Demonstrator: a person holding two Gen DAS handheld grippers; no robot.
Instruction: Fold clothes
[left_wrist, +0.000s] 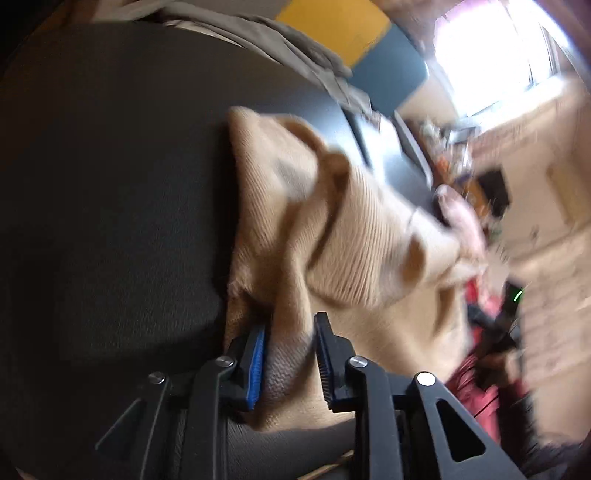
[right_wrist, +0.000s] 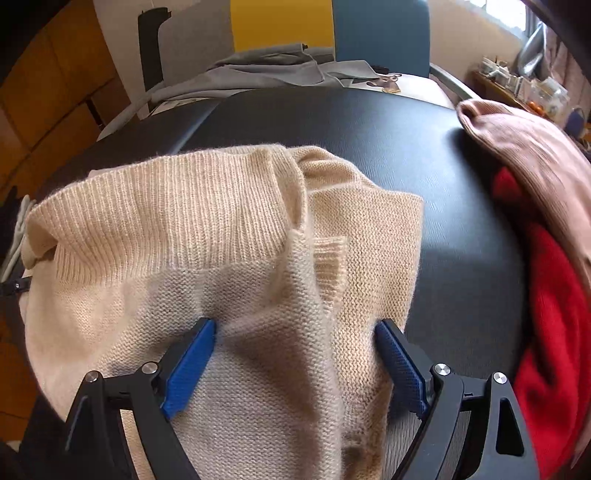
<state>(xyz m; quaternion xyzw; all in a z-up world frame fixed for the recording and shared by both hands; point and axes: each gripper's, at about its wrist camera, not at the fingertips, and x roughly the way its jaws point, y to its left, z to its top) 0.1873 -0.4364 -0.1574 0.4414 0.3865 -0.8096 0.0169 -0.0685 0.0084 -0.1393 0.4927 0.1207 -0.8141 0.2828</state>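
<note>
Beige sweater (right_wrist: 229, 236) rumpled on black table (right_wrist: 461, 221). Left gripper (left_wrist: 290, 325) clamps a fold of its knit; right gripper (right_wrist: 295, 325) spread wide over it, pinching nothing.

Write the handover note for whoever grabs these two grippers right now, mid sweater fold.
Left gripper: a fold of the beige sweater sits between its jaws; the blur hides how firmly the pads press.
Right gripper: jaws wide open over the sweater, holding nothing.
Sweater lies bunched on the black table, ribbed hem away from the right gripper. A red garment and a pink one are piled at the right edge, grey clothes at the far end.
Done: no neat fold yet.
Left: flatten the sweater, fold it, then the rest.
</note>
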